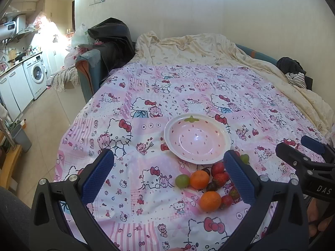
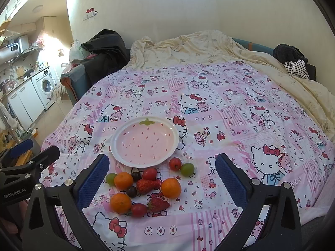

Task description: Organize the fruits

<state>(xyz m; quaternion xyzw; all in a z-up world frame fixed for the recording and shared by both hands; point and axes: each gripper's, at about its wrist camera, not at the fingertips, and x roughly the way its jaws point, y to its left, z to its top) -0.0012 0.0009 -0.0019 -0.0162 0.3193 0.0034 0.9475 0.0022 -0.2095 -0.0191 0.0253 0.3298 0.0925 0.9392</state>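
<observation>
Your left gripper (image 1: 167, 167) and right gripper (image 2: 162, 171) both hover with fingers wide — fruits (image 2: 144, 186) clustered just beside the empty plate (image 2: 144, 142).

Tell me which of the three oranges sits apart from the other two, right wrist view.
The round orange on the right, beside the long red strawberry. The other two oranges sit at the pile's left, one behind the other.

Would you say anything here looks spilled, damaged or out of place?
Nothing is spilled or damaged. The strawberry-patterned plate sits empty, while the fruits lie loose on the bedsheet beside it, not yet organized.
</observation>
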